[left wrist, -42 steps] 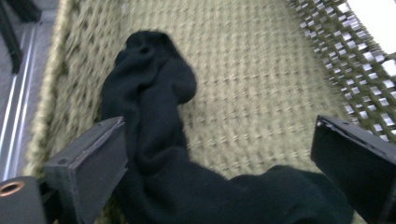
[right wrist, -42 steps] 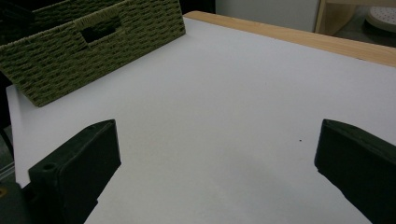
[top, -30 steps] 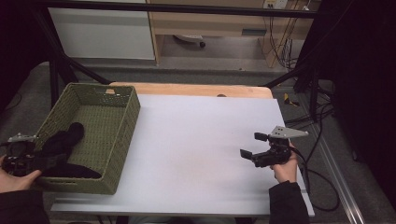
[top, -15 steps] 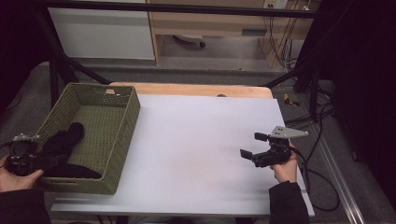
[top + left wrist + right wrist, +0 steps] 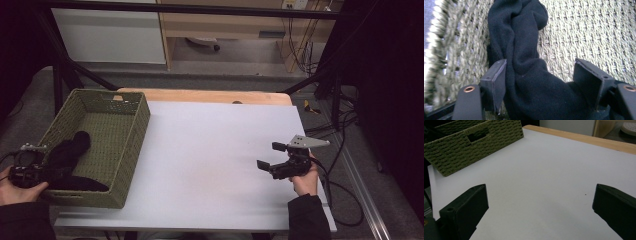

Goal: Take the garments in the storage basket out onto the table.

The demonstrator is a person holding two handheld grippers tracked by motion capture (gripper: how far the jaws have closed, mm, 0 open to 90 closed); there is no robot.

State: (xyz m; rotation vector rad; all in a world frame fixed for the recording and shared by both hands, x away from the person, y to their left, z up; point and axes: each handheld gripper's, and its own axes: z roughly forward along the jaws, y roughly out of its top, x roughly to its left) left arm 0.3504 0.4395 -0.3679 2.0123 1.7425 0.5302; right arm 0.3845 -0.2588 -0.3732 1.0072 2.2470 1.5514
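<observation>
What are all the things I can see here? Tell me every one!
basket: one, green woven, on the table's left side.
cloth: one, black, lying in the basket, partly between the left gripper's jaws.
table: one, white top with a wooden far edge.
left gripper: one, black, at the basket's near left corner, jaws open around the cloth.
right gripper: one, black, over the table's right side, open, holding nothing.
hands: two, one holding each gripper.

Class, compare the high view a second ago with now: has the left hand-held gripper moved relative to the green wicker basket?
Yes, slightly. The left hand-held gripper has slid back toward the person, along the basket's near left corner, with the black cloth between its jaws.
</observation>
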